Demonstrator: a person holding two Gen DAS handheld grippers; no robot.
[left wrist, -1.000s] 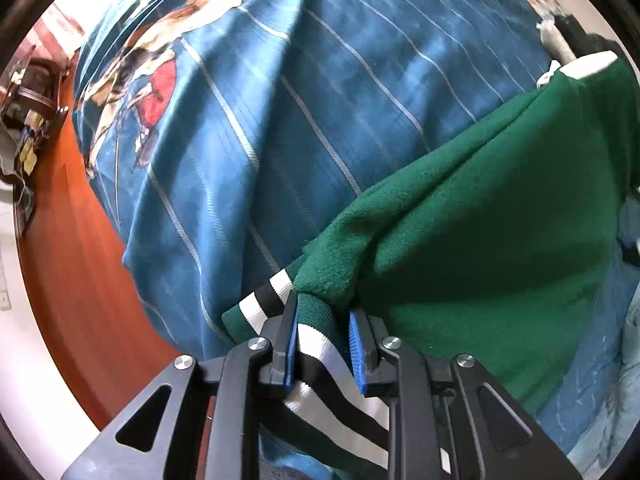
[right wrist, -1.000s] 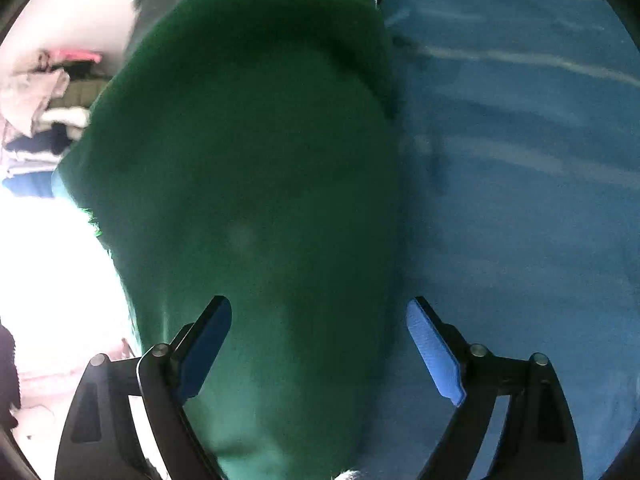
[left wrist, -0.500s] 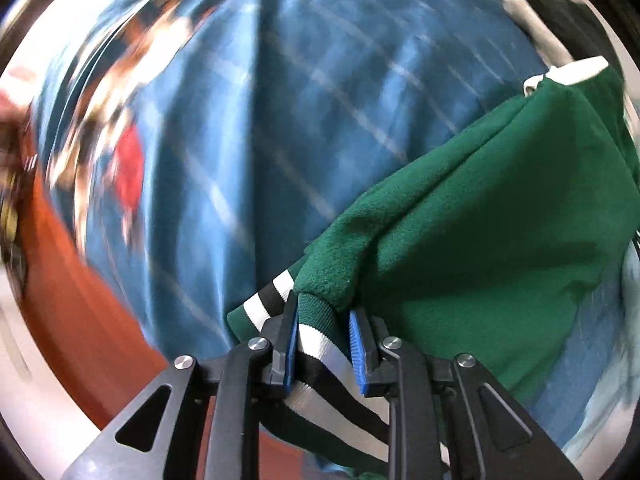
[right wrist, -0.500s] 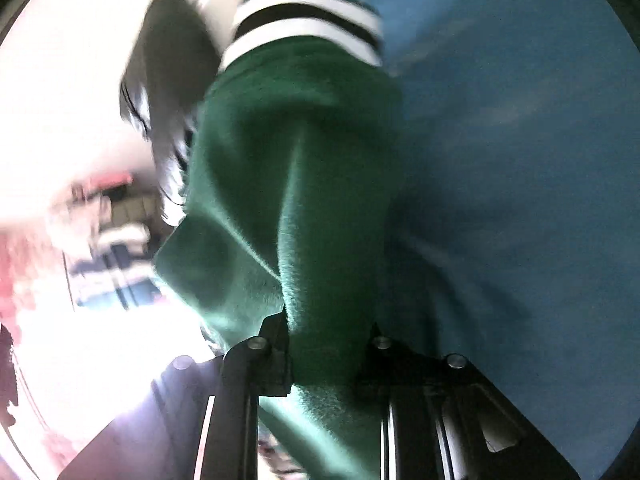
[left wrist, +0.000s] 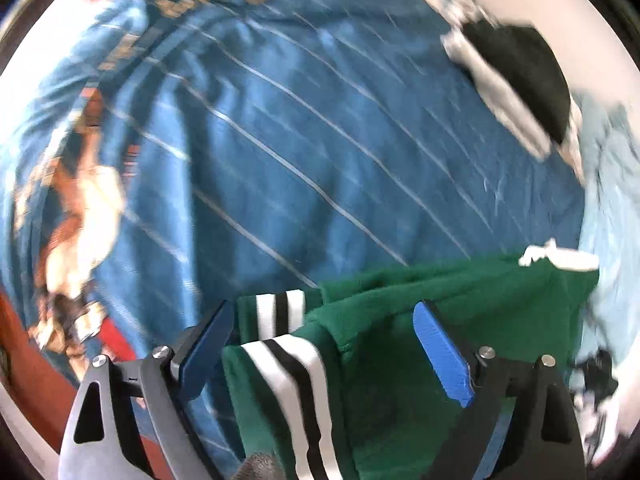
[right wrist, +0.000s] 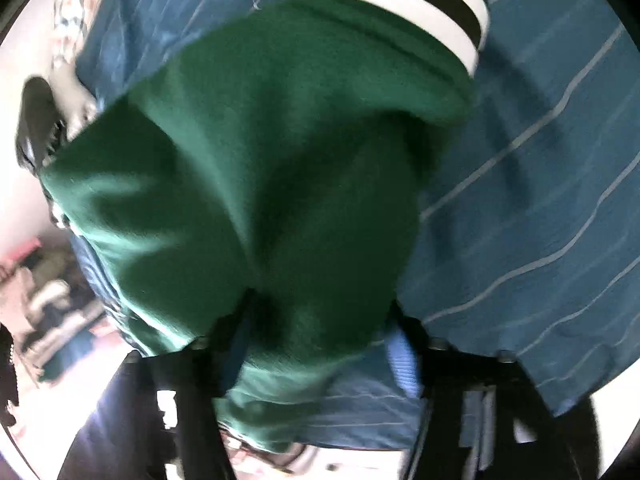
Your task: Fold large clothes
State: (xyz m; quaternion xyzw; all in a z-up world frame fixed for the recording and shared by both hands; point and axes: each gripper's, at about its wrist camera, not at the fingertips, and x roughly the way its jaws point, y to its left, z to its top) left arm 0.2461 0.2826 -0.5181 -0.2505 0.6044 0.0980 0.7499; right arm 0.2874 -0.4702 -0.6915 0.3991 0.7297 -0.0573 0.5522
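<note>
A green sweater [left wrist: 400, 360] with black-and-white striped cuffs [left wrist: 292, 376] lies folded on a blue striped bedspread [left wrist: 300, 140]. My left gripper [left wrist: 320, 340] is open, its blue pads spread wide either side of the striped cuff and the sweater's edge. In the right wrist view the sweater [right wrist: 260, 160] fills the middle, a striped cuff [right wrist: 432, 12] at its far end. My right gripper [right wrist: 320, 340] has its jaws apart around a bunched green fold; the cloth covers the pads, so its hold is unclear.
A black and grey garment [left wrist: 520, 80] lies at the far right of the bed. Pale blue cloth [left wrist: 608, 240] lies at the right. The bedspread's printed picture [left wrist: 80, 208] is at the left, above a red-brown floor [left wrist: 24, 360].
My left gripper opened and let go of the striped cuff, and the sweater now lies lower in view. My right gripper closed on the sweater, then its jaws spread somewhat.
</note>
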